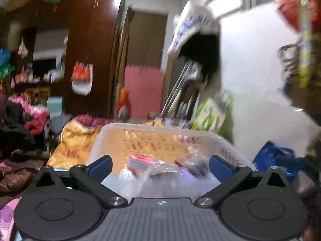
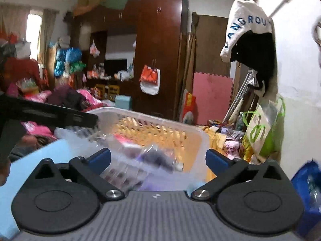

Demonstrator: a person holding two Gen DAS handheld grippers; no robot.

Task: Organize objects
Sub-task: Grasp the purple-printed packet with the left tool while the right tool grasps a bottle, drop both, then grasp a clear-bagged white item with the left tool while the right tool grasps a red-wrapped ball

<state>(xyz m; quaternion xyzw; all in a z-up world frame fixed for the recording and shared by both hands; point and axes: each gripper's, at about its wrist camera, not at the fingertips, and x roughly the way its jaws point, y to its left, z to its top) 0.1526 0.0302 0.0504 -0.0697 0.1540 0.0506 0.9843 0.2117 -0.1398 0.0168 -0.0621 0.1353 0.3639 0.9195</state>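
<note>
Left gripper (image 1: 160,165) spread wide, blue pads (image 1: 101,165) well apart, nothing clamped between. Hovered just short of clear plastic basket (image 1: 112,128), with clear bags of small items (image 1: 154,168) lying inside against the slotted far wall. Sat on yellow patterned bedding (image 1: 74,140), beside heaped clothes (image 1: 24,128) on the left. Blurred throughout in this view.

Right gripper (image 2: 158,158) likewise spread wide, blue pads (image 2: 101,157) apart, empty. Faced the same plastic basket (image 2: 198,138) from nearer its right corner; bagged items (image 2: 144,156) smeared by motion, contents hard to tell. Light blue surface (image 2: 46,160) under the basket's near left side. Black arm of the other gripper (image 2: 50,116) crossing in from the left edge, above the basket rim. Beyond, dark wooden wardrobe (image 2: 160,50), pink foam mat (image 2: 210,98), white garment with blue lettering (image 2: 248,26) hung on the wall.
</note>
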